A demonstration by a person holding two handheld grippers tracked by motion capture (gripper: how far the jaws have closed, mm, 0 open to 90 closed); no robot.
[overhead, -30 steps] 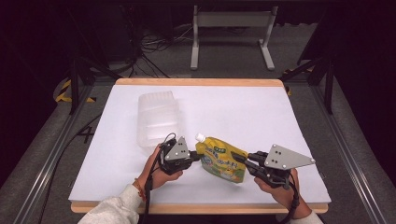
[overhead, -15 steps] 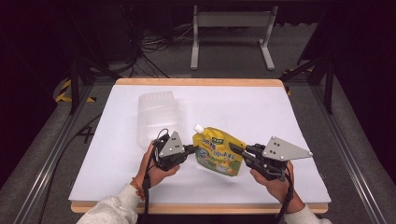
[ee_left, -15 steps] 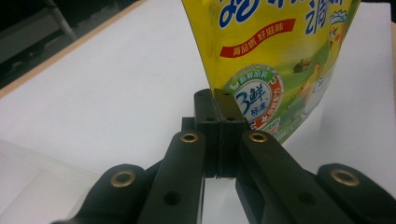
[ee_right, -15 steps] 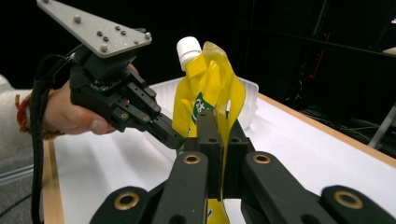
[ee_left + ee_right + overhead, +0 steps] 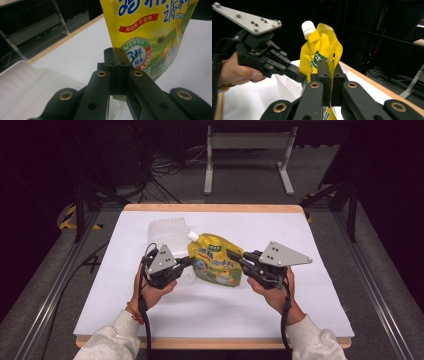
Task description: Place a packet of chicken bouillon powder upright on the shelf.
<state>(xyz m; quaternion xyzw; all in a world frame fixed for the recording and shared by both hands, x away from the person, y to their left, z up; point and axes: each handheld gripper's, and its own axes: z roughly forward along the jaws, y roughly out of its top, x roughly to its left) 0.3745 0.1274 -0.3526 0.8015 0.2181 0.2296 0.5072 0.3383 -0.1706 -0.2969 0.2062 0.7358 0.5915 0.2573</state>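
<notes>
**Yellow Pouch Gripped From Both Sides Above the White Table**

While the person's forearms are reaching in from the near edge, a translucent plastic container (image 5: pixel 167 231) is sitting at the left on the white table (image 5: pixel 320 245), toward the far side; its contents cannot be made out. Just in front of it, the left gripper (image 5: pixel 186 263) is pointing rightward, and the left gripper view is showing its black jaws pressed together on the thin side edge of the yellow spouted pouch (image 5: pixel 215 260). Moving to the middle, that pouch is standing upright between the two tools, over the centre of the table, with its white cap (image 5: pixel 192 235) tilting up and to the left. Its front is carrying blue lettering, a red banner, a round green-and-white badge and a cartoon scene. Whether its base is touching the surface cannot be told. At the right, the right gripper (image 5: pixel 235 256) is coming in from the opposite side, its jaws closed tight on the pouch's other edge, as the right gripper view is showing.
</notes>
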